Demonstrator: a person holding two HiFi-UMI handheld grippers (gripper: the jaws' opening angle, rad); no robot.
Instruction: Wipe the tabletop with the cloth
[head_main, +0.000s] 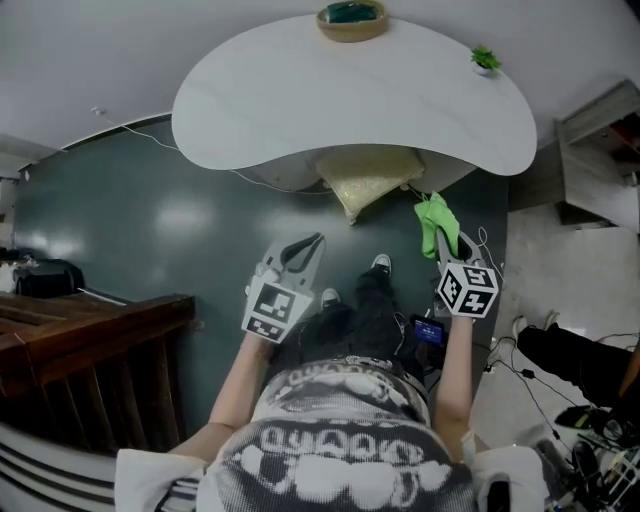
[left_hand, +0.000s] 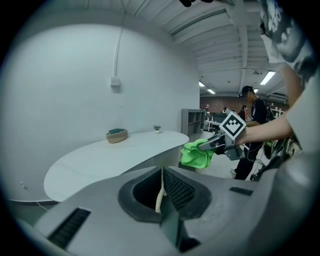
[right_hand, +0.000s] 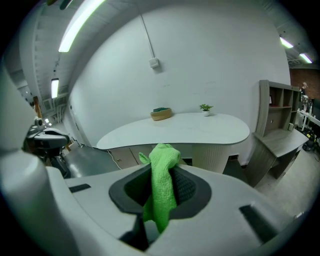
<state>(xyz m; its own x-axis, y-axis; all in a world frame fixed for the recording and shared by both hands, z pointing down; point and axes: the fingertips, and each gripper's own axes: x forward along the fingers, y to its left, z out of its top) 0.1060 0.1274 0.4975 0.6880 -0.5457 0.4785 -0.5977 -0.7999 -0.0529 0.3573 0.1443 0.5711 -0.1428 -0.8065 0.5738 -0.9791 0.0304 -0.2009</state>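
Note:
A white kidney-shaped table (head_main: 300, 100) stands ahead of me, seen too in the left gripper view (left_hand: 110, 157) and in the right gripper view (right_hand: 190, 127). My right gripper (head_main: 445, 243) is shut on a bright green cloth (head_main: 434, 220), held in the air short of the table's near right edge. The cloth (right_hand: 161, 185) hangs bunched between the jaws. My left gripper (head_main: 312, 248) is lower and to the left, short of the table, its jaws together with nothing in them. From the left gripper (left_hand: 161, 172) the cloth (left_hand: 194, 155) and right gripper (left_hand: 204, 145) show beside the table edge.
A woven basket (head_main: 352, 18) with a teal item and a small potted plant (head_main: 485, 60) stand at the table's far edge. A pale cushion (head_main: 365, 180) lies under the table. Dark wooden furniture (head_main: 90, 340) is at left, a grey shelf unit (right_hand: 280, 125) at right, cables on the floor.

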